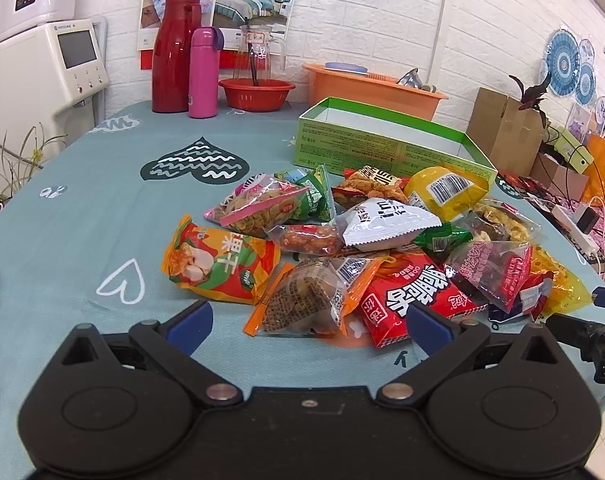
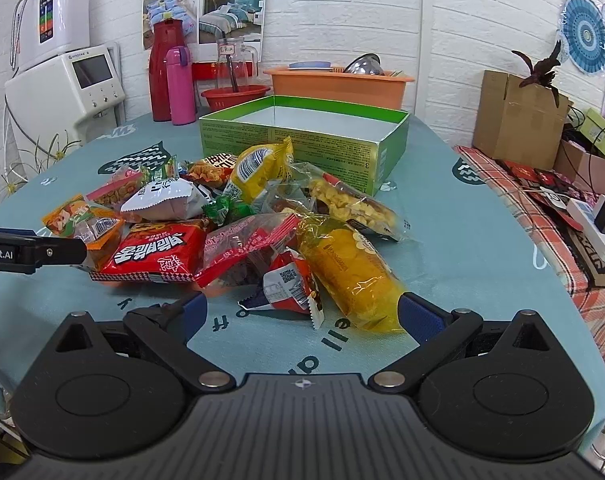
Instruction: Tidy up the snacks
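Note:
A heap of snack packets lies on the teal tablecloth (image 1: pixel 82 200) in front of an open, empty green box (image 1: pixel 382 144) (image 2: pixel 302 132). My left gripper (image 1: pixel 308 320) is open just short of a clear orange-edged packet (image 1: pixel 306 300) and a red noodle packet (image 1: pixel 414 292). My right gripper (image 2: pixel 302 312) is open too, its fingers either side of a small red and white packet (image 2: pixel 290 284) and beside a long yellow chip bag (image 2: pixel 350 272). Nothing is held. The left gripper's side shows at the right wrist view's left edge (image 2: pixel 34 250).
Behind the box stand a red thermos (image 1: pixel 174 52), a pink bottle (image 1: pixel 203 72), a glass jug (image 1: pixel 258 52), a red basin (image 1: pixel 256 94) and an orange tub (image 1: pixel 374 90). Cardboard boxes (image 2: pixel 518 116) and a power strip (image 2: pixel 590 224) sit at the right.

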Tool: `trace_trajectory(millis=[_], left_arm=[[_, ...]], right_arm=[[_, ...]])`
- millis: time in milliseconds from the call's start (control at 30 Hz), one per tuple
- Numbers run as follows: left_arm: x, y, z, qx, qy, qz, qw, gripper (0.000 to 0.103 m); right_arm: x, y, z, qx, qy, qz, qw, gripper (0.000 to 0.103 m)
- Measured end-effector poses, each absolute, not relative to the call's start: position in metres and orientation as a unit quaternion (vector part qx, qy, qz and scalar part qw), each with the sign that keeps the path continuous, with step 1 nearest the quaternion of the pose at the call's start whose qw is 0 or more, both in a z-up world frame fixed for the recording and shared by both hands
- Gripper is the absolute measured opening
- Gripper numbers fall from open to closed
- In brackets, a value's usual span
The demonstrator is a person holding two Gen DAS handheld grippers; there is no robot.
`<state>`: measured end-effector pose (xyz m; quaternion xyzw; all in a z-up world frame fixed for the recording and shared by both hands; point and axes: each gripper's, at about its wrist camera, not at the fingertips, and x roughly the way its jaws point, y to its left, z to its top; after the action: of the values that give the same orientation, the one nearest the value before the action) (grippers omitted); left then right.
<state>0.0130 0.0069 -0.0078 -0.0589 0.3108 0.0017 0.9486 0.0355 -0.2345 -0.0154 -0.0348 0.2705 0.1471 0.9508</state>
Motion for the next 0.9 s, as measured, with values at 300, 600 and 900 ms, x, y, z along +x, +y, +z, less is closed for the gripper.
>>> trace_trajectory(millis=[300,600,900], left_arm=[[0.006,0.007,-0.004,-0.061,0.297,-0.014,0.953,0.103],[0.027,0.025,0.039,-0.155,0.25,-0.14,0.945,0.103],[0.104,0.007,0.039,-0.249,0.3,-0.235,0.89,0.103]], right_arm=[[0.032,-0.241,-0.014,-0.027,0.264,0.14,0.954,0.103],[0.03,-0.253,0.019,0.028,0.139,0.169,0.975,0.103],[0.091,-0.218,0.012,-0.071,0.186,0.223,0.954,0.103]])
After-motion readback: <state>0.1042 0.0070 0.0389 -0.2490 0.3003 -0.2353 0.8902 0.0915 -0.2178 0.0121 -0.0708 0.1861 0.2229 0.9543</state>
